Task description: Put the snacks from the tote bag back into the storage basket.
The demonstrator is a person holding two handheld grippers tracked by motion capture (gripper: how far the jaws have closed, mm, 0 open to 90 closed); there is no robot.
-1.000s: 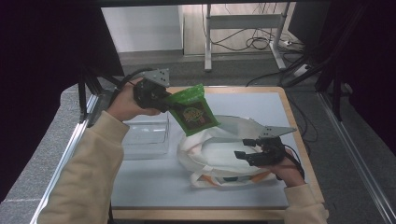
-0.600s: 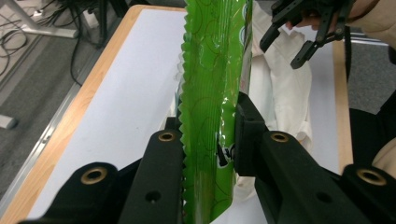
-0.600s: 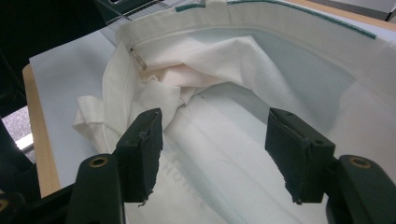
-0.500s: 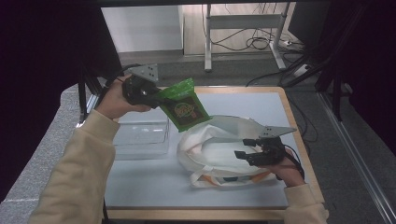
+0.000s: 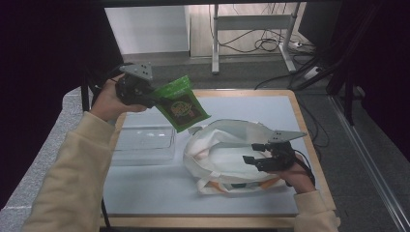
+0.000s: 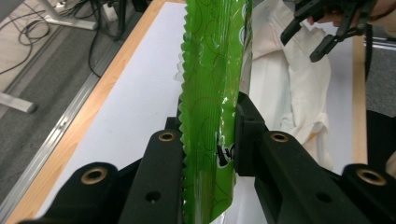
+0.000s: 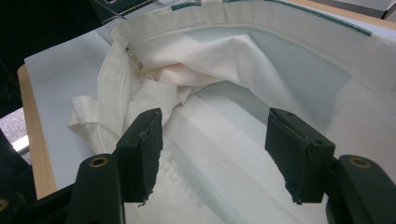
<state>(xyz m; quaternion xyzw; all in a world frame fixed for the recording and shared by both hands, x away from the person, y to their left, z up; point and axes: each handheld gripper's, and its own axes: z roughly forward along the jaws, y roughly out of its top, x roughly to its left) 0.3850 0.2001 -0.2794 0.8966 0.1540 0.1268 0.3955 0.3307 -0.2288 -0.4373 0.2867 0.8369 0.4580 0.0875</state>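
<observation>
My left claw [image 5: 153,99] pinches the green pouch [image 5: 181,104] by its crimped edge, up in the air beyond the bag [image 5: 227,150]. The pouch looks light, crinkly and slick, so that stiff seam is the best hold. My right claw [image 5: 254,159] hangs wide over the bag's limp mouth, gripping nothing.

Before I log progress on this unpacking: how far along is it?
Done: the green foil snack pouch is out of the white cloth tote bag. In hand: the left gripper clamps it above the clear plastic bin; the right gripper stands open over the bag. Left: setting it down.
</observation>
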